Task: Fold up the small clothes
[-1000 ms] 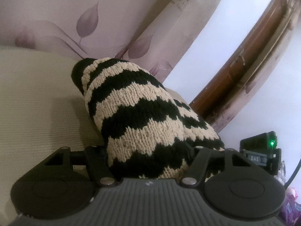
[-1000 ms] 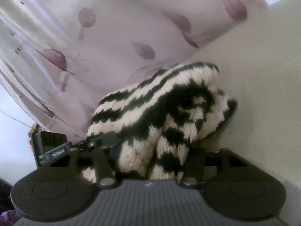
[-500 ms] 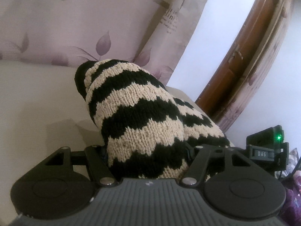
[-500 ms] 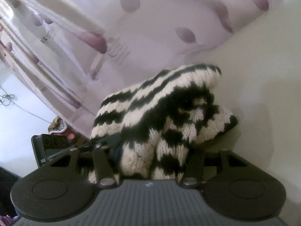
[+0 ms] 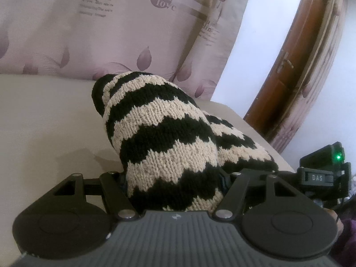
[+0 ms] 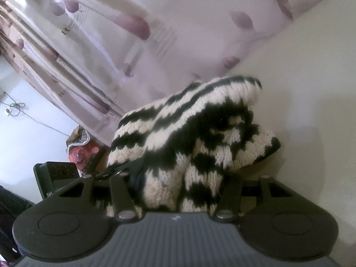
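A black-and-cream zigzag knitted garment hangs bunched between both grippers above a beige surface. My left gripper is shut on one end of the knit; its fingertips are buried in the fabric. My right gripper is shut on the other end of the same knit, whose folds drape over the fingers. The right gripper's body shows at the right edge of the left wrist view, and the left gripper's body at the left of the right wrist view.
A pink curtain with purple leaf prints hangs behind the beige surface. A brown wooden door frame and a white wall stand to the right. The curtain also fills the back of the right wrist view.
Both grippers have lifted and tilted upward with the knit still held; more curtain and less beige surface show. The knit's hold is unchanged.
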Demonstrator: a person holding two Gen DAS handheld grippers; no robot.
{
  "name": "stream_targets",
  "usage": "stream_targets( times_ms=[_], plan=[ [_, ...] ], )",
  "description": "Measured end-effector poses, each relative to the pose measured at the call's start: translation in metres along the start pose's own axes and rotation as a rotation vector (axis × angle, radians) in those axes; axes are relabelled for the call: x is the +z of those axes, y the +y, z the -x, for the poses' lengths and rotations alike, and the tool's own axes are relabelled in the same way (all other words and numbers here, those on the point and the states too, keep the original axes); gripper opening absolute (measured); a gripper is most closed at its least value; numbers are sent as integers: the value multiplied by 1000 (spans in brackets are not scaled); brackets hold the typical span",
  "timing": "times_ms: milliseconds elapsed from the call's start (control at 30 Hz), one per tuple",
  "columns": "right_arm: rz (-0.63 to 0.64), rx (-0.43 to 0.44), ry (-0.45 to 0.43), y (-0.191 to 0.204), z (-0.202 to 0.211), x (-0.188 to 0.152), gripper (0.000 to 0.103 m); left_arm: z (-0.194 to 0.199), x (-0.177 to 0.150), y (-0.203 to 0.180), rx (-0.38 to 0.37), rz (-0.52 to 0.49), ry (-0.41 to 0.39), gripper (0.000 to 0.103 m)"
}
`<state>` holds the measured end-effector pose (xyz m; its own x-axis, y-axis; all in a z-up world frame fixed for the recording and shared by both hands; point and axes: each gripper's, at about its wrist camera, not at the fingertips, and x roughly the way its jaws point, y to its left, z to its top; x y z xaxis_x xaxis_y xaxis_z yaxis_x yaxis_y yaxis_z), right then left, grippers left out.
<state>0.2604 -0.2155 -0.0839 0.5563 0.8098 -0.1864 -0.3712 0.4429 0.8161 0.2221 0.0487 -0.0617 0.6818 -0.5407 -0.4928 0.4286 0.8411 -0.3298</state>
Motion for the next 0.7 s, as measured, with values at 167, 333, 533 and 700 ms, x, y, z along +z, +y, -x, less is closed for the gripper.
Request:
stream_targets(
  times_ms=[167, 333, 533, 700],
  plan=[
    [-1, -16, 5, 7, -3, -10, 54, 6, -8, 3, 20, -6, -2, 67],
    [14, -40, 14, 13, -6, -15, 54, 7, -13, 9, 31, -6, -5, 67],
    [22, -55, 23, 17, -12, -17, 54, 8, -18, 14, 39, -8, -3, 67],
    [15, -62, 29, 15, -18, -18, 54, 5, -20, 16, 52, -16, 8, 68]
  ],
)
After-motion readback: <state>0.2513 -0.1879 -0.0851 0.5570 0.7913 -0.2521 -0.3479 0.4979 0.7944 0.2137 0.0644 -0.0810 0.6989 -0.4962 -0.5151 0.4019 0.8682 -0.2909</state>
